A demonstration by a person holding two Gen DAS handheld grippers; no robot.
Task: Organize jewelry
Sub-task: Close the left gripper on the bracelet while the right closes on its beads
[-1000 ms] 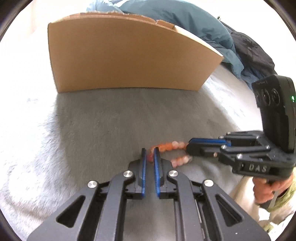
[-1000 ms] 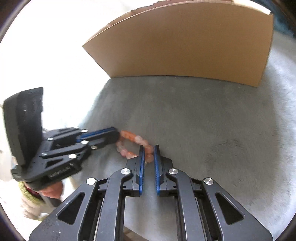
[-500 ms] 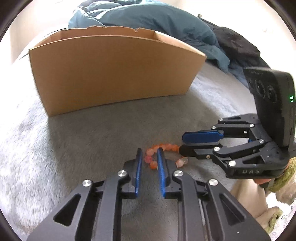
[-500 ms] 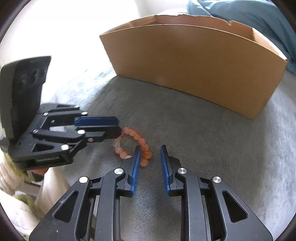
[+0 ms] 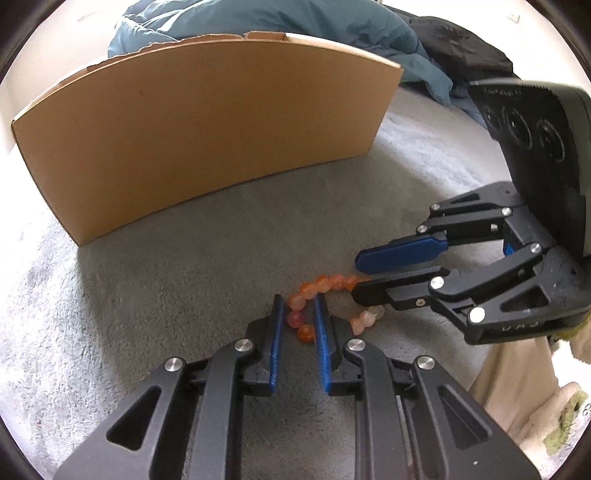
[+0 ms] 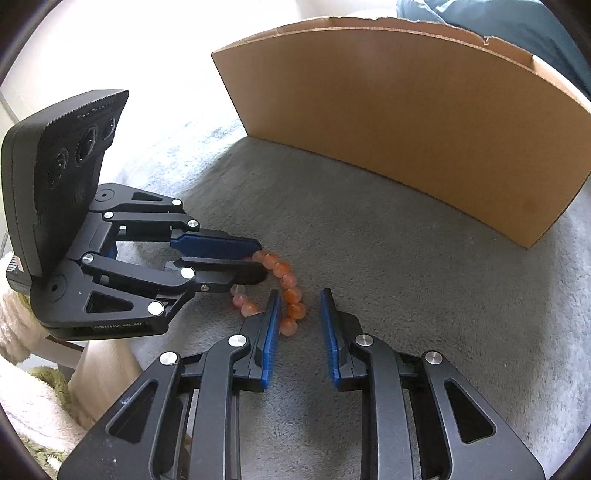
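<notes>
A: Left wrist view first. Where is the bracelet?

B: The orange and pale pink beaded bracelet (image 5: 325,302) lies flat on the grey plush blanket (image 5: 166,280), in front of the tall brown cardboard box (image 5: 207,129) and well apart from it. It forms a loose open loop, longer across than deep in this view, its long axis running from the left gripper (image 5: 297,301) over to the right gripper (image 5: 364,275).

A: And the left gripper's fingers?

B: Spread. A few beads at the loop's near left end sit in the gap between the blue pads (image 5: 275,339), and neither pad is pressed onto them.

A: The right one?

B: In the right wrist view the right gripper (image 6: 297,293) is also parted, wider. The orange beads of the bracelet (image 6: 286,288) run up between its fingers, close against the left one. The pink end curls away behind that finger.

A: Anything gripped?

B: No. Seen from that side, the left gripper (image 6: 258,258) has its tips right at the far end of the string, with the beads emerging from between them, but the jaws stand apart.

A: Behind the box?

B: A rumpled teal duvet (image 5: 295,22) and dark clothing (image 5: 461,48).
</notes>
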